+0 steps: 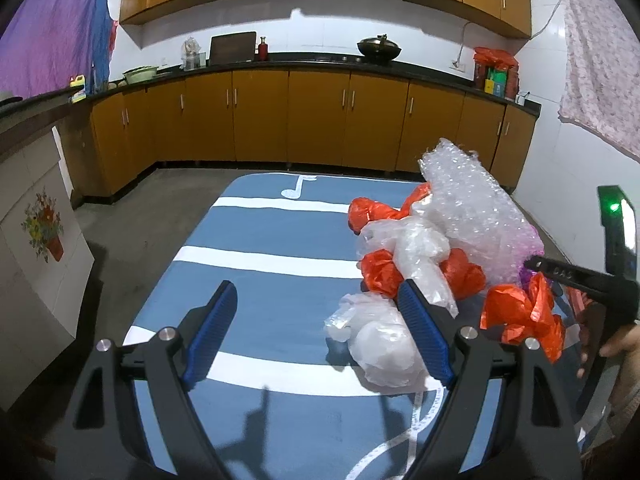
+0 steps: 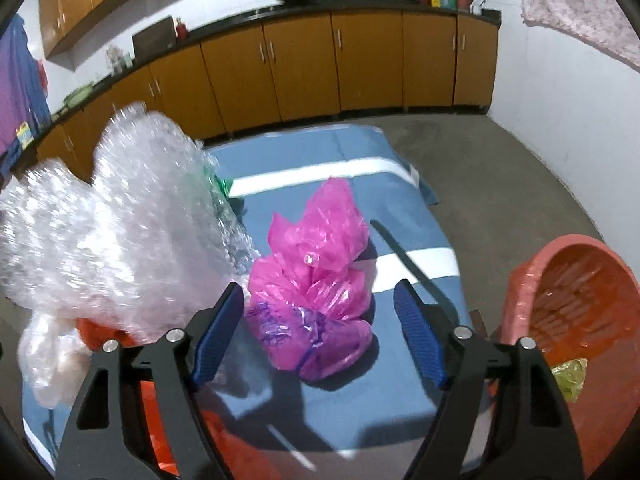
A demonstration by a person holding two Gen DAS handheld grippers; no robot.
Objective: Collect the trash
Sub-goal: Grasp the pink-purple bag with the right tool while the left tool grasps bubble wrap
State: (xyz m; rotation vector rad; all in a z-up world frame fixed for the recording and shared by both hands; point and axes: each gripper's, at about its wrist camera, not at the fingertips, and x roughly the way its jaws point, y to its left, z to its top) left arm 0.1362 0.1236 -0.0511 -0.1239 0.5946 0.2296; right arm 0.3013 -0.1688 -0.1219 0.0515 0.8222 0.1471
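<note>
The left gripper (image 1: 320, 320) hangs over the blue striped cloth (image 1: 272, 224) with its jaws wide apart and nothing between them; a clear plastic bag (image 1: 380, 344) lies just beside its right finger, at the edge of a heap of orange bags (image 1: 384, 272) and bubble wrap (image 1: 476, 208). The right gripper (image 2: 320, 320) is also spread, gripping nothing; a pink bag (image 2: 316, 272) lies on the cloth between its fingers, apart from both pads; an orange basket (image 2: 576, 304) stands at the right, off the cloth.

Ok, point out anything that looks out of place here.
Crumpled plastic litters the blue table: orange bags, clear bags, bubble wrap and a pink bag. The orange basket beside the table holds little.
</note>
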